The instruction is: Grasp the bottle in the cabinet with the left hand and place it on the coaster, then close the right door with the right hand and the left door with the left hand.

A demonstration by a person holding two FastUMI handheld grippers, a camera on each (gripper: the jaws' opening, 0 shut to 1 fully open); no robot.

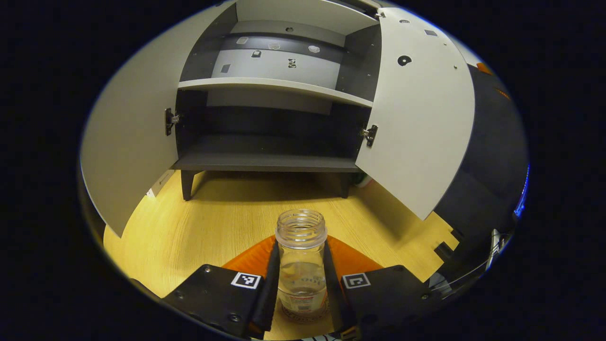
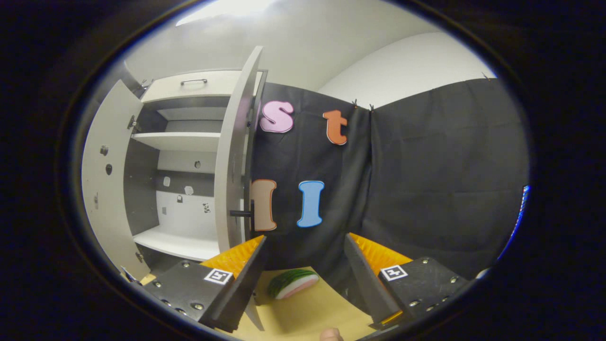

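While both doors stand open: the cabinet point(image 1: 270, 123) sits on short dark legs at the far side of the wooden table point(image 1: 189, 227), seen from the left gripper view.
Left door: the left door point(image 1: 128, 137) is swung out wide toward the camera, with a hinge showing on its inner edge.
Shelves: a pale shelf point(image 1: 274, 87) crosses the cabinet above a dark lower compartment; small stickers dot the back panel.
Bottle: the clear bottle point(image 1: 302, 265), uncapped and upright, stands in front of the cabinet, outside it, near the table's front edge.
Coaster: whether the round dark base under the bottle is the coaster cannot be told.
Left gripper: the left gripper point(image 1: 301, 289) has a finger on each side of the bottle, both against its walls, clamped on it.
Right door: the right door point(image 1: 416, 113) is also swung out, angled forward, its hinge low on the inner edge.
Right gripper view, cabinet: the cabinet shows at left with the right door's edge and a dark knob point(image 2: 241, 213) facing the camera.
Right gripper: the right gripper point(image 2: 305, 265) is held with fingers spread apart, nothing between them.
Toy slice: a green, white and pink watermelon slice point(image 2: 292, 283) lies on the table between and beyond those fingers.
Fingertip: a person's fingertip point(image 2: 330, 335) shows at the bottom edge.
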